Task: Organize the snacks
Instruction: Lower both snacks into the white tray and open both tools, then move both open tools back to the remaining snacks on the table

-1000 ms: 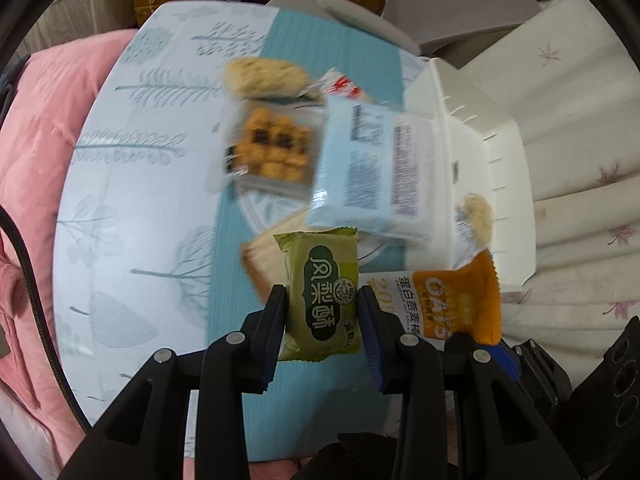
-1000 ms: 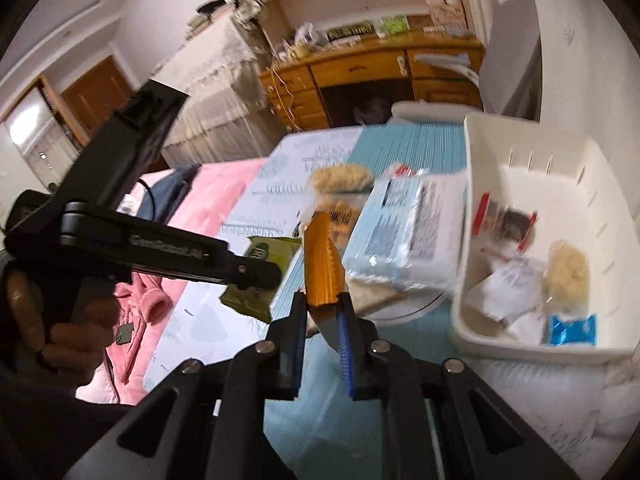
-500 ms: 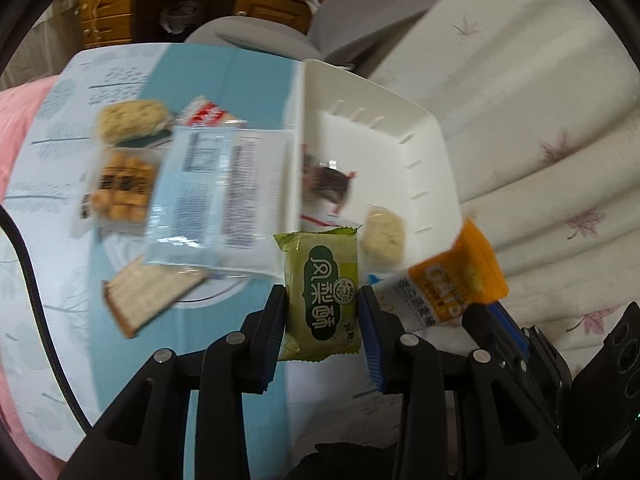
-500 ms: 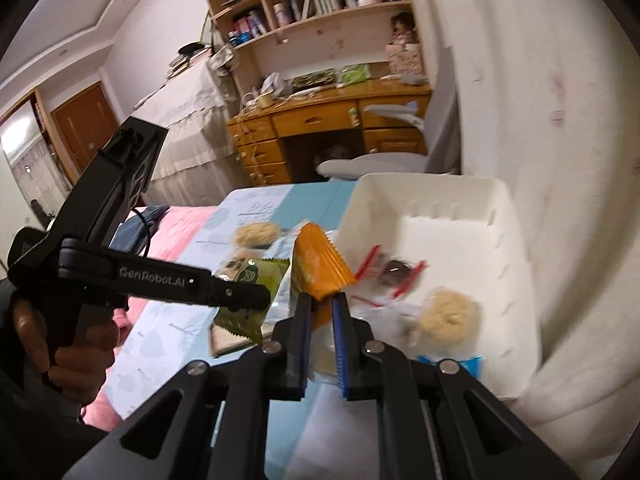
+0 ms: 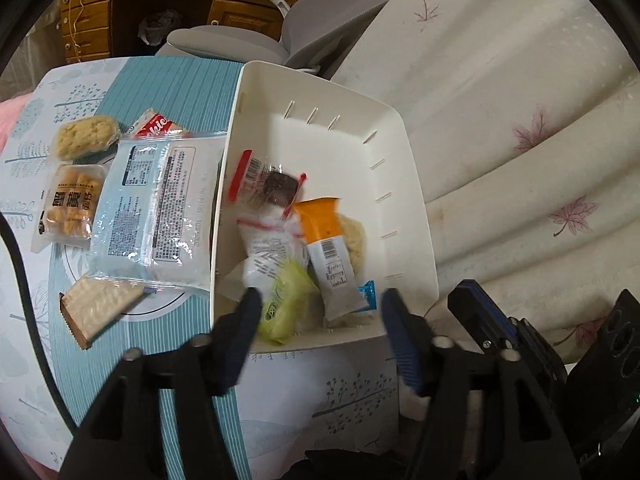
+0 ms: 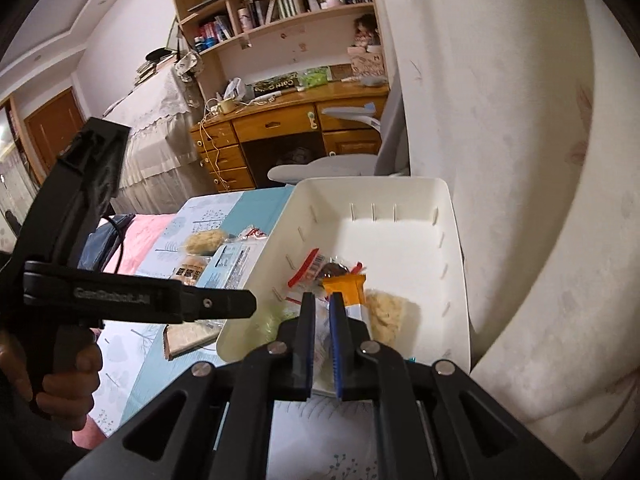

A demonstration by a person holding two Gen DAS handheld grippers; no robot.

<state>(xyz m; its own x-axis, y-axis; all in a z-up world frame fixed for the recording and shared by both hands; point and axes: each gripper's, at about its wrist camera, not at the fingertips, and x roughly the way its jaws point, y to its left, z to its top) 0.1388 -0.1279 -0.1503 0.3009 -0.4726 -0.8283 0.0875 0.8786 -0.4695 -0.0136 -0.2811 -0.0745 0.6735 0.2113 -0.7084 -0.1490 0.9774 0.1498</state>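
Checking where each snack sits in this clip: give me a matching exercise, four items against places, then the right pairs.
Items:
1. green packet
2. orange packet
3. large pale blue pack
4. wafer

Places:
A. on the table, leaning against the bin's outer wall
B. on the table nearest the left gripper, outside the bin
C. in the white bin, at its near end
D. in the bin, over the puffed cake

Pairs: 1-C, 2-D, 3-A, 4-B

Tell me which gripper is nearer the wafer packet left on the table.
Left. The left gripper hangs open over the bin's near end, beside the wafer packet; the right gripper is farther, over the bin's interior.
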